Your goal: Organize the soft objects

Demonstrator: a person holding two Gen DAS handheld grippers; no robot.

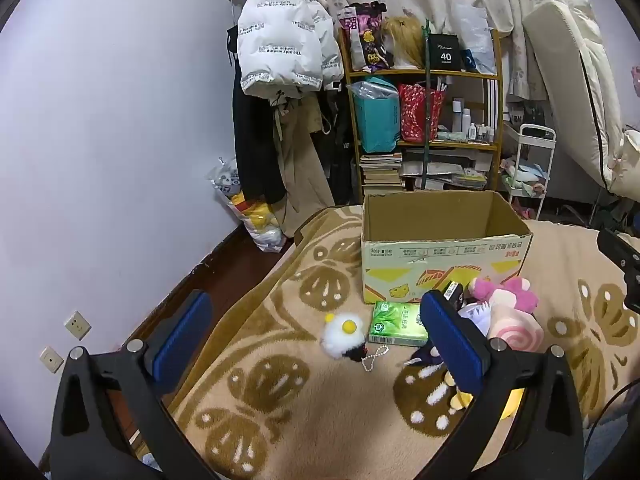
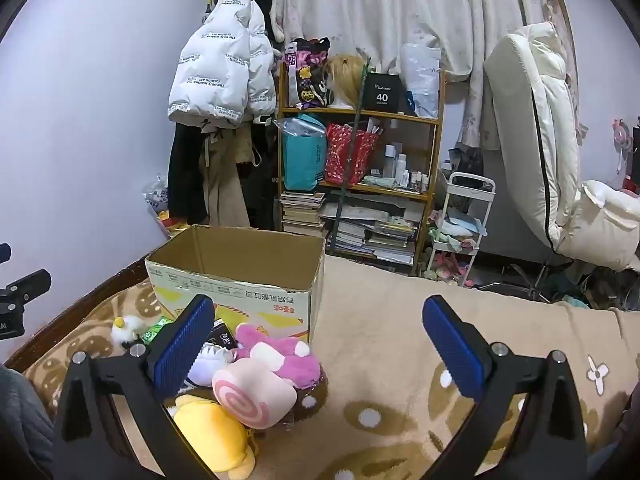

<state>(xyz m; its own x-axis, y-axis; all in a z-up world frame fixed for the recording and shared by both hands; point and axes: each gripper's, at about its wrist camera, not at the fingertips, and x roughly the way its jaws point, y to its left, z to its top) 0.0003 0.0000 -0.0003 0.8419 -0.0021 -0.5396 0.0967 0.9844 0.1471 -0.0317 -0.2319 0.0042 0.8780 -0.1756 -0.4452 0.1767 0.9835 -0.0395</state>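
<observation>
An open cardboard box (image 1: 444, 256) stands on a beige patterned blanket (image 1: 304, 400); it also shows in the right wrist view (image 2: 240, 280). In front of it lie a fried-egg plush (image 1: 343, 333), a green tissue pack (image 1: 398, 323), a pink plush (image 1: 506, 290), a pink swirl roll plush (image 1: 516, 330) and a yellow plush (image 2: 212, 432). The right wrist view shows the pink plush (image 2: 280, 354) and the roll (image 2: 252, 394). My left gripper (image 1: 316, 340) is open and empty above the blanket. My right gripper (image 2: 318, 348) is open and empty, right of the pile.
A wooden shelf (image 1: 424, 116) with bags and books stands behind the box. A white jacket (image 1: 284, 40) hangs at the wall. A white cart (image 2: 460, 224) and a folded white mattress (image 2: 536, 140) stand at the right. A plastic bag (image 1: 256, 216) lies on the floor.
</observation>
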